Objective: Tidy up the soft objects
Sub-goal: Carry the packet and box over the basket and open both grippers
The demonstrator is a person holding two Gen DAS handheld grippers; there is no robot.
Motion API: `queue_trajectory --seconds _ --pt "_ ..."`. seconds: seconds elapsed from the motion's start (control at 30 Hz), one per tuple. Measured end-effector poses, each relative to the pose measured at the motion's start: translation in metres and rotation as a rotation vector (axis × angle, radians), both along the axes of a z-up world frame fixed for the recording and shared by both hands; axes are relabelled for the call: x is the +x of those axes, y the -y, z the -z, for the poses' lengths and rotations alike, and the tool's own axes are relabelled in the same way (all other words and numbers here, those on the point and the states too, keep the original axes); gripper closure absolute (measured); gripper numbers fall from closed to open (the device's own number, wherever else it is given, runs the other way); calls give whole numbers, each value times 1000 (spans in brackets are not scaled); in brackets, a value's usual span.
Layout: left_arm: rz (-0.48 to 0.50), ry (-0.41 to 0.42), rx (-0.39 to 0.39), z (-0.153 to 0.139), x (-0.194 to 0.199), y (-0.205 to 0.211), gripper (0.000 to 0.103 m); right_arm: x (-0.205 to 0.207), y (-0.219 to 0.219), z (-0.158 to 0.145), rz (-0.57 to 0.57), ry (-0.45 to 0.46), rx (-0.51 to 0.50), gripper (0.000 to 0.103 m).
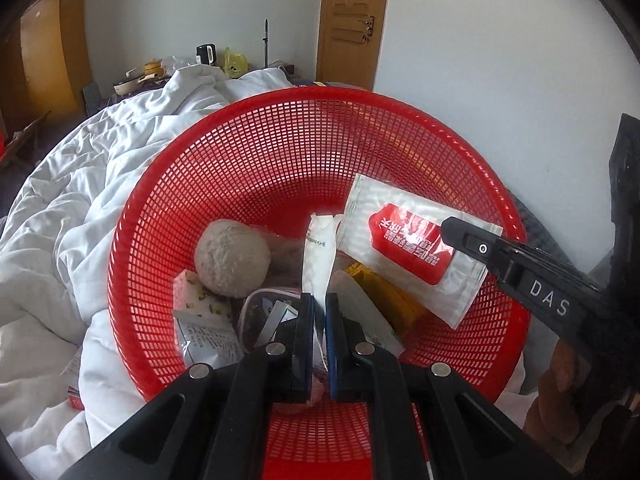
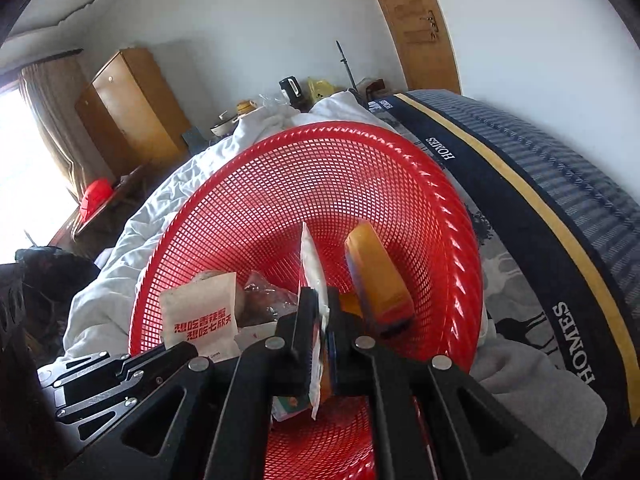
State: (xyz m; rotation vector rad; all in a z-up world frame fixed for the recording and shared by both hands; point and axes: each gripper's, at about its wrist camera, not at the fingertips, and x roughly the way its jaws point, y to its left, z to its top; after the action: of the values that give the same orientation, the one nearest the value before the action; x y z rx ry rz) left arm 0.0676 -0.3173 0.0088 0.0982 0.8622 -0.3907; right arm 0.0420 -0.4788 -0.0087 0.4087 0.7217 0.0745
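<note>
A red mesh basket [image 1: 280,152] sits on the bed and holds several soft items: a grey fuzzy ball [image 1: 231,257], a yellow pack [image 1: 384,288] and small printed packets [image 1: 200,304]. My left gripper [image 1: 319,300] is shut on a thin white packet [image 1: 318,248] over the basket. My right gripper [image 2: 323,294] is shut on a white pouch with a red label [image 1: 408,248], seen edge-on in the right wrist view [image 2: 310,264], and holds it inside the basket [image 2: 360,168]. The yellow pack [image 2: 376,272] stands just right of it.
A crumpled white duvet [image 1: 100,184] lies left of the basket. A dark striped bedspread [image 2: 560,220] runs along the right by the wall. A wooden door [image 1: 352,20], a wardrobe [image 2: 132,108] and a cluttered table [image 1: 180,68] stand behind.
</note>
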Motion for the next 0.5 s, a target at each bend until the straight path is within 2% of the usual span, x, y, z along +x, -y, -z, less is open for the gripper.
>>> queue_trajectory --seconds 0.17,0.37,0.43,0.5 --pt "15 45 60 3 5 21 99 2 -3 0 12 -5 -34 96" --pt "79 44 78 9 -2 30 89 1 -2 1 17 -2 -34 96" --pt "80 6 56 12 2 28 80 2 -2 1 17 -2 -28 92" --pt "69 -20 28 15 4 21 60 2 -2 1 18 -7 -26 83"
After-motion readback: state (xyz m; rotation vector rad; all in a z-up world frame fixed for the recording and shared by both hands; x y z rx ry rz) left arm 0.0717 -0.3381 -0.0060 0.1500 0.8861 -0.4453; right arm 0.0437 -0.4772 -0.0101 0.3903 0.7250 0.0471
